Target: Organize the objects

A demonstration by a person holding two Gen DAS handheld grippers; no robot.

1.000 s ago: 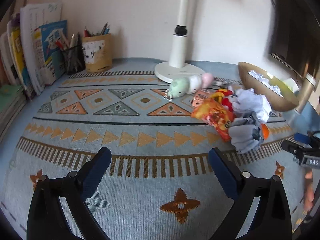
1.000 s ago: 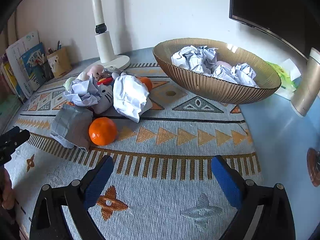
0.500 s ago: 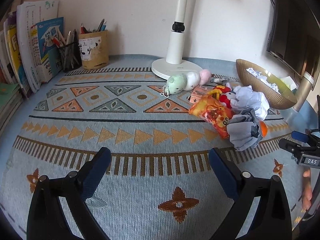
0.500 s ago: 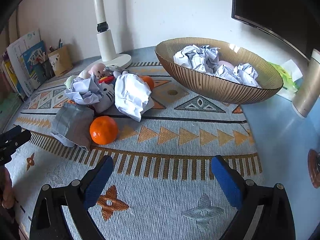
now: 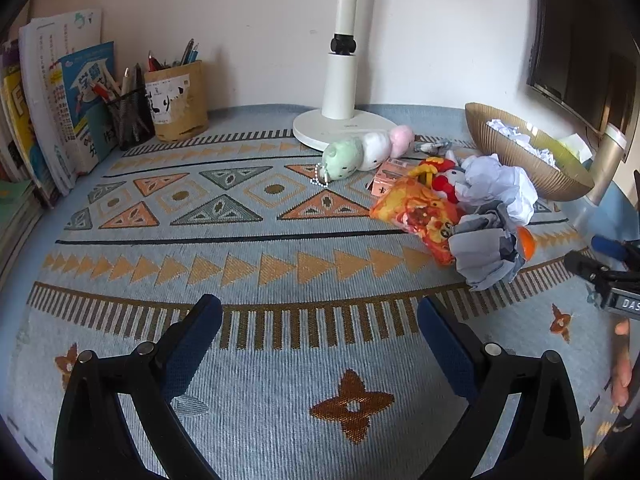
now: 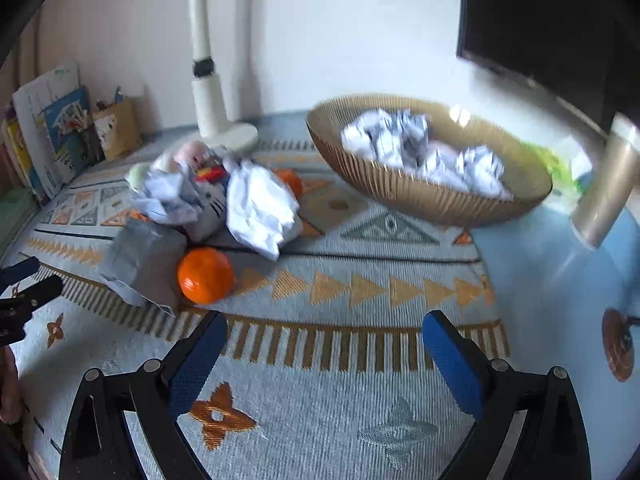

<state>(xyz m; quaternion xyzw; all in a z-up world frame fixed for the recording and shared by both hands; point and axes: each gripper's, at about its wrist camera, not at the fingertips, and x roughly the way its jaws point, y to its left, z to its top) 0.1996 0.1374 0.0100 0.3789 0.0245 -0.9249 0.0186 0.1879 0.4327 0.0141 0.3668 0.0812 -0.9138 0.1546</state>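
Note:
A pile of clutter lies on the patterned mat: an orange snack bag (image 5: 416, 216), grey crumpled paper (image 5: 486, 250), white crumpled paper (image 6: 262, 210), a white cat plush (image 6: 210, 206), small pastel plush toys (image 5: 362, 152) and an orange (image 6: 205, 275). A second orange (image 6: 290, 182) peeks from behind the white paper. A ribbed gold bowl (image 6: 408, 194) holds several paper balls. My left gripper (image 5: 320, 320) hovers open over bare mat, left of the pile. My right gripper (image 6: 324, 334) is open, just in front of the near orange, with nothing between its fingers.
A white lamp base (image 5: 344, 130) stands at the back. Two pen holders (image 5: 176, 98) and upright books (image 5: 60, 100) line the back left. A dark monitor (image 6: 552, 28) on a gold stand (image 6: 604, 196) rises at the right. A hand (image 5: 622, 364) holds the other gripper.
The right wrist view has shifted and blurred; the pile and the near orange sit closer and more central than before. The left gripper drew back slightly. Both stay open.

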